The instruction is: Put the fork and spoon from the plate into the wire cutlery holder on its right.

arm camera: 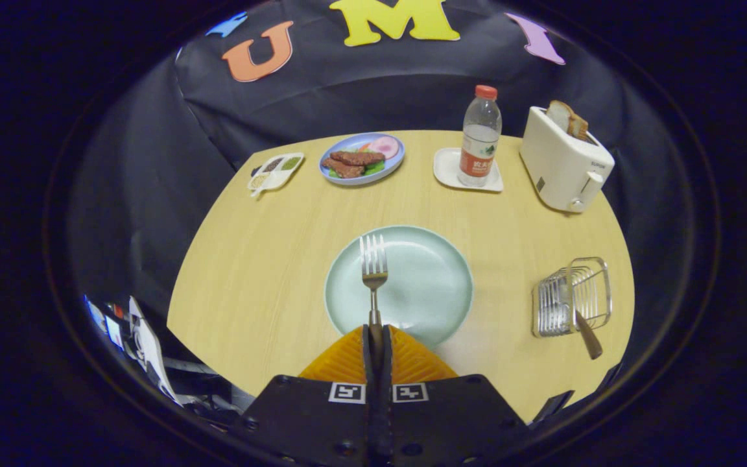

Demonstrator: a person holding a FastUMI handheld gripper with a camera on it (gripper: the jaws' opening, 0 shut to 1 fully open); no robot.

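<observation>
Gripper view: fork [373,272] handle hidden inside gripper [377,337].

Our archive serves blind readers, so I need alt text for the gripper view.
The gripper is shut on the fork, holding it by the handle over the pale green plate. To the right, the wire cutlery holder already holds a utensil with a wooden handle.
</observation>
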